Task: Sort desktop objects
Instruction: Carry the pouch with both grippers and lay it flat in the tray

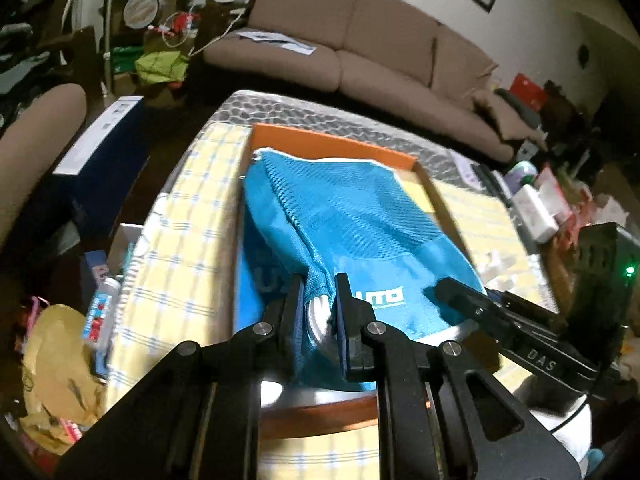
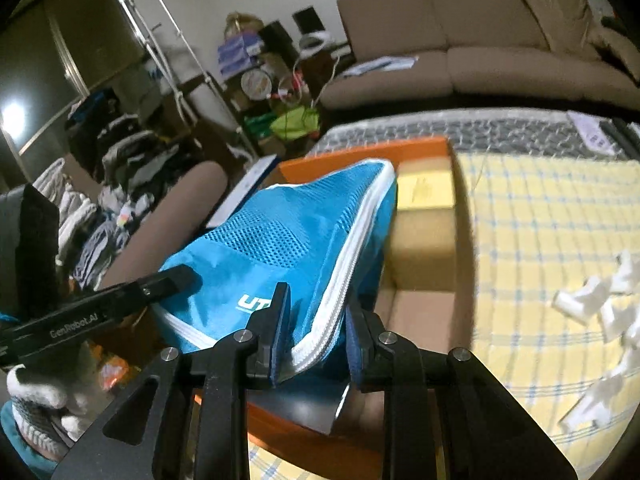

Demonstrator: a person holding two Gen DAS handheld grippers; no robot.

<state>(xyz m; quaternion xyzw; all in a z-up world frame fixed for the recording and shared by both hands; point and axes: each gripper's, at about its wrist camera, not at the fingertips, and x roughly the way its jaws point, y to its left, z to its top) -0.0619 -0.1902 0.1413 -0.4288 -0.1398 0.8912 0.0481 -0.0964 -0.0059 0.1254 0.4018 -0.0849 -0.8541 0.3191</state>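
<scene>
A blue mesh zip pouch (image 1: 344, 216) with white zipper trim hangs over an open orange box (image 1: 320, 140) on the yellow checked tablecloth (image 1: 188, 240). My left gripper (image 1: 318, 308) is shut on the pouch's near edge. My right gripper (image 2: 316, 320) is shut on the pouch's (image 2: 288, 232) zippered corner. Each gripper shows in the other's view: the right one (image 1: 460, 292) touches the pouch at the right, the left one (image 2: 176, 276) at the left. A yellow pad (image 2: 424, 192) lies inside the box (image 2: 360, 156).
White plastic pieces (image 2: 600, 304) lie on the cloth (image 2: 540, 220) at the right. Small boxes and bottles (image 1: 536, 208) crowd the table's far right. A brown sofa (image 1: 360, 48) stands behind. Clutter and a chair (image 1: 36, 140) sit at the left.
</scene>
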